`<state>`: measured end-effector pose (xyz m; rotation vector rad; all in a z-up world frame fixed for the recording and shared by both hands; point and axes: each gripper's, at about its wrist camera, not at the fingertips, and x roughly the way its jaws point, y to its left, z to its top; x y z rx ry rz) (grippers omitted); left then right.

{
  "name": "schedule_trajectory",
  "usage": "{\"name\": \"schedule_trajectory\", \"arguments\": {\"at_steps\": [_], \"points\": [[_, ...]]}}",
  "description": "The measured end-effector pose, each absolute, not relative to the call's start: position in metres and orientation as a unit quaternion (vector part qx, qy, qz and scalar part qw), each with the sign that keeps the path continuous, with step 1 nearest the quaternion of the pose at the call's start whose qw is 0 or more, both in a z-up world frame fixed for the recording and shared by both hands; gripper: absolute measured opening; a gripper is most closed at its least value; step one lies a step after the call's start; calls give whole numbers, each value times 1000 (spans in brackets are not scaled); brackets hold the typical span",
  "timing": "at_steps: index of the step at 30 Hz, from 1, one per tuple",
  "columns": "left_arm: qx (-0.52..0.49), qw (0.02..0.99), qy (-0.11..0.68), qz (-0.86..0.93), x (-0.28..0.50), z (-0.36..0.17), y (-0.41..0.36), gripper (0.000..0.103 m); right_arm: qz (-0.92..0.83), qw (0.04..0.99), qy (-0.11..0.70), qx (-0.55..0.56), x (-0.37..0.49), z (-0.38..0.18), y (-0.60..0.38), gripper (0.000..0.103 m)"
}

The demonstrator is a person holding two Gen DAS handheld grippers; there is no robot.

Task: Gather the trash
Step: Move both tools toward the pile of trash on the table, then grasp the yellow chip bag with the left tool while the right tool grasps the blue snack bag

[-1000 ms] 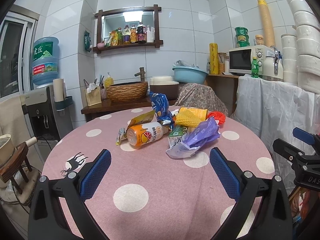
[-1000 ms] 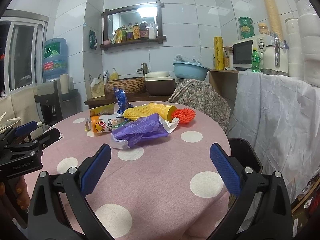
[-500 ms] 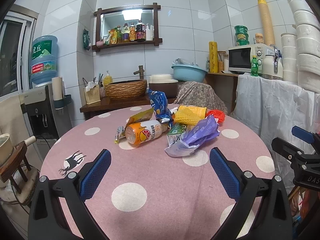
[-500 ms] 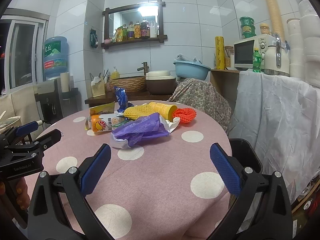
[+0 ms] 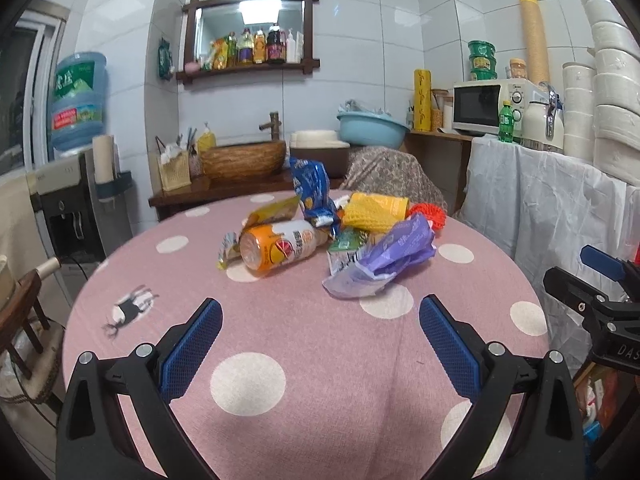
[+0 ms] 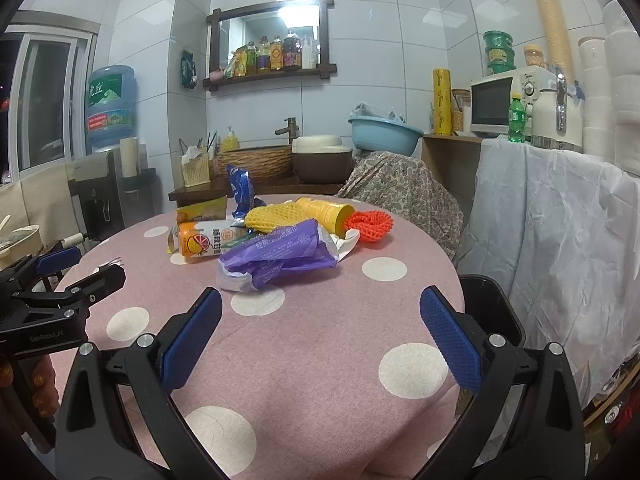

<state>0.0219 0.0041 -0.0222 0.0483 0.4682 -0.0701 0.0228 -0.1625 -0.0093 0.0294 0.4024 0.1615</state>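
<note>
Left gripper (image 5: 320, 334): its two blue fingers were spread wide apart. Nothing was between them. It hung over the near part of the table.
Right gripper (image 6: 320, 334): its blue fingers were wide apart too, and they held nothing. It was above the near edge of the table, well back from the trash.
Table (image 5: 312, 360): it was round, with a pink cloth and big white dots. A small deer picture (image 5: 128, 312) was on the cloth at the left.
Trash pile: all the trash lay together on the far middle of the table.
Purple bag (image 5: 384, 260): it was crumpled and sat at the front of the pile, nearest to both grippers.
Orange bottle (image 5: 276, 244): it lay on its side, left of the purple bag.
Yellow foam net (image 5: 368, 212): it was behind the purple bag, over a yellow tube.
Red foam net (image 6: 368, 224): it was at the right end of the pile.
Blue wrapper (image 5: 312, 188): it stuck up at the back of the pile.
Black bin (image 6: 488, 312): it stood on the floor, just beside the right edge of the table.
Room: a microwave (image 5: 480, 108) and a blue basin (image 5: 372, 130) were behind the table.
</note>
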Motion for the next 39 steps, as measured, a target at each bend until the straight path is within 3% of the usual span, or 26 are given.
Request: {"name": "schedule_trajectory", "arguments": {"at_steps": [6,20,34,37,39], "points": [[-20,963,260,-62,45,-35,25,98,120,963,243,3,45,-21,-154,98],[35,962,262,-70,143,-3,74,95,184,950,251,-21,95,-18,-121,98],[112,922,356,-98,250,-9,65,61,200,944,262,-27,106,-19,-115,98],[135,917,364,-95,257,-12,62,49,205,942,263,-34,112,-18,-113,98],[134,913,374,-97,264,-13,64,35,218,939,265,-36,119,-16,-109,98]]}}
